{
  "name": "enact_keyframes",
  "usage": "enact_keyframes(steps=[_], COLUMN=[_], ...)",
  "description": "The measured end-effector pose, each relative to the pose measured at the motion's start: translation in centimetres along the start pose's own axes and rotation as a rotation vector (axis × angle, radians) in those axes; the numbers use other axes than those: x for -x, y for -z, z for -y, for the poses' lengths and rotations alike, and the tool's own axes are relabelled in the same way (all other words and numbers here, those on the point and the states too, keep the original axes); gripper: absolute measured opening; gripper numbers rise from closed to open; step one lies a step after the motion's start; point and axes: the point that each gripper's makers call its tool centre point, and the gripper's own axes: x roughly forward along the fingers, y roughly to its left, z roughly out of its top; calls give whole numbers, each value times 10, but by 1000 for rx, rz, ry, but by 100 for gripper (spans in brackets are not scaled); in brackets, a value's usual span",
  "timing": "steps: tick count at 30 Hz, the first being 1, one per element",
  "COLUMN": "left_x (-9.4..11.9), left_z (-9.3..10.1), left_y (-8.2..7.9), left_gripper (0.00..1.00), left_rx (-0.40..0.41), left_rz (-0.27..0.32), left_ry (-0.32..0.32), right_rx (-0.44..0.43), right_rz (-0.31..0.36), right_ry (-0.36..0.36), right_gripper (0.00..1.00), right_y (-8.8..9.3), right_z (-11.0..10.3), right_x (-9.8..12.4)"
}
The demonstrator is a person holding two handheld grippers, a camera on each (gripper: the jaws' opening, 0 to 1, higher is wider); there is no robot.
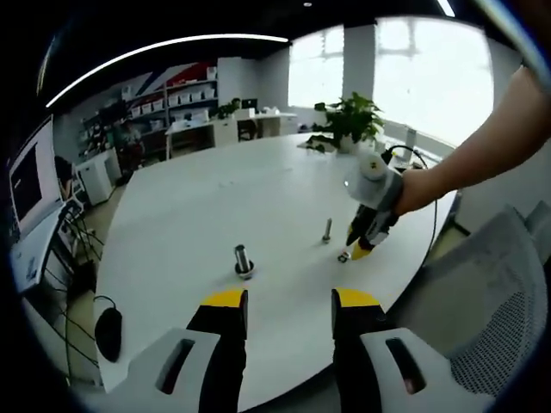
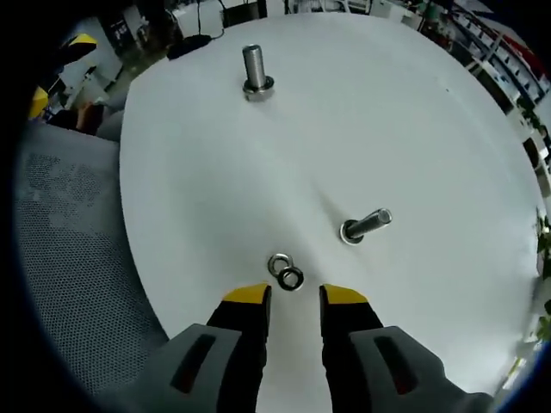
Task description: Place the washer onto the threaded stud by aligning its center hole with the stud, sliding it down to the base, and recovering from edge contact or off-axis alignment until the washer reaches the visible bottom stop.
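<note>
Two small metal washers (image 2: 278, 263) (image 2: 292, 278) lie touching each other on the white table (image 2: 215, 189), just ahead of my right gripper (image 2: 295, 297), which is open with nothing between its jaws. A slim threaded stud (image 2: 366, 225) stands a little beyond them to the right. A thicker stud (image 2: 255, 70) with a ring at its base stands farther off. In the left gripper view, my left gripper (image 1: 291, 301) is open and empty near the table edge, facing the thick stud (image 1: 244, 260). The right gripper (image 1: 357, 249) points down beside the slim stud (image 1: 327, 230), with a washer (image 1: 343, 256) at its tip.
A grey mesh chair (image 2: 52, 232) stands against the table edge by the right gripper. A person's arm (image 1: 482, 155) reaches in from the right. A potted plant (image 1: 349, 120) sits at the table's far side, and a black object (image 1: 108, 331) near its left edge.
</note>
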Motion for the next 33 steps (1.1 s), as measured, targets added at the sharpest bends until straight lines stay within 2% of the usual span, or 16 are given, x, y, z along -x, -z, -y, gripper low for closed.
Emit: enact_keyframes(steps=[6, 12, 17, 24, 33], left_x=[4, 4, 4, 4, 3], left_z=[-5, -8, -11, -13, -13], left_y=[-6, -4, -2, 2, 4], left_gripper=[37, 37, 37, 37, 37], left_rx=[-14, -47, -68, -89, -112], left_rz=[31, 15, 3, -21, -41], left_ry=[-30, -66, -89, -103, -115], right_rx=[37, 117, 205, 170, 200], right_rz=[16, 47, 80, 80, 55], right_ry=[-25, -32, -34, -54, -65], right_gripper=[24, 22, 15, 15, 17], right_y=[-5, -4, -2, 8, 9], right_z=[0, -2, -9, -4, -6], right_x=[-5, -4, -4, -1, 0])
